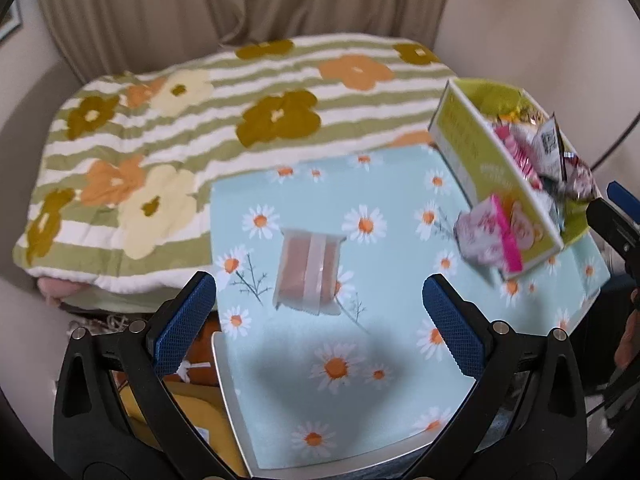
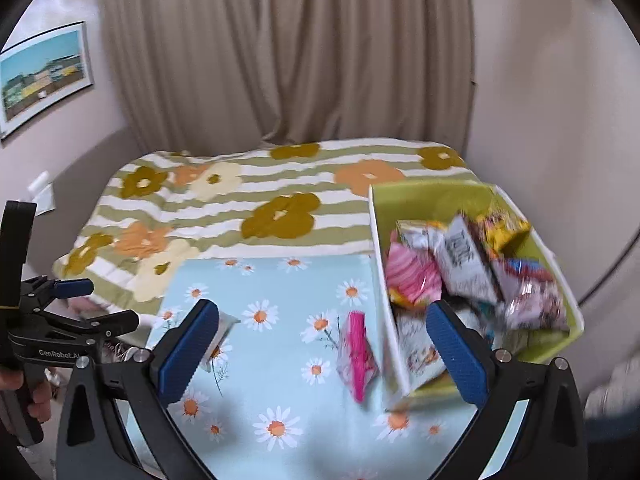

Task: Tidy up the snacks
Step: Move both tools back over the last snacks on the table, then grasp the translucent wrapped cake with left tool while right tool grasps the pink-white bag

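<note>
A clear packet with a brown snack (image 1: 310, 270) lies on the daisy-print table (image 1: 360, 360), just ahead of my open, empty left gripper (image 1: 320, 320). A green and white box (image 1: 480, 152) holding several snack packets stands at the table's right; it also shows in the right wrist view (image 2: 432, 200). A pink and white packet (image 1: 490, 236) leans against the box's outer wall, also seen in the right wrist view (image 2: 356, 354). My right gripper (image 2: 322, 344) is open and empty above the table near that packet. The brown snack's corner (image 2: 224, 328) peeks behind its left finger.
A bed with a striped flower blanket (image 1: 180, 140) lies behind the table, beige curtains (image 2: 288, 60) beyond it. The left gripper (image 2: 60, 320) shows at the left of the right wrist view. Yellow and orange items (image 1: 192, 400) lie under the table's left edge.
</note>
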Motion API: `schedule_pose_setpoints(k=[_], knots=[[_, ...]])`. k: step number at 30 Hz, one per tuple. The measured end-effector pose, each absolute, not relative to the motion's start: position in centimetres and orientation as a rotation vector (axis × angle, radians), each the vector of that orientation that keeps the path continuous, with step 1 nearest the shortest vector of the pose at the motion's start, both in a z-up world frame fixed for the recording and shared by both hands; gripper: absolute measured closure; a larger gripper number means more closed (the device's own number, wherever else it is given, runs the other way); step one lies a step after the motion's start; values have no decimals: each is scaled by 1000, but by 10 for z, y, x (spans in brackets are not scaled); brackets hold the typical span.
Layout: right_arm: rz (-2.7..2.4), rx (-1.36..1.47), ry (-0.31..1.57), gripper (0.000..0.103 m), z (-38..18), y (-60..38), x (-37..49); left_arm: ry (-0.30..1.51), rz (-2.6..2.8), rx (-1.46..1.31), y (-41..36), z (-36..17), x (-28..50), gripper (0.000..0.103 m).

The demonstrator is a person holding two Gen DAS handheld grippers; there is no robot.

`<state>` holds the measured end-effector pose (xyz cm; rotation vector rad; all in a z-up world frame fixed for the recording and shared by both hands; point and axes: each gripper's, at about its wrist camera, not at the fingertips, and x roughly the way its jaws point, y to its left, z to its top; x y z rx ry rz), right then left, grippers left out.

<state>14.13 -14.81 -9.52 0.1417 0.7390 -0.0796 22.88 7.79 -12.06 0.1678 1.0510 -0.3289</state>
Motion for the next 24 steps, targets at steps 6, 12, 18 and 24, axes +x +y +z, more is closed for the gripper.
schedule_pose_setpoints(k=[6,12,18,24], knots=[[-217,206,775,0,-140,-130,133,1134,-391,185,89,-174,251,0],[-299,254,808,0,-188,-126,131,1170,-431,203,82,-221,267,0],[-347,268,834,0,-237,-125,146,1176,-421,214,79,-261,278,6],[-408,243,918,4,-259,-125,163,1170,-418,263,73,-284,289,18]])
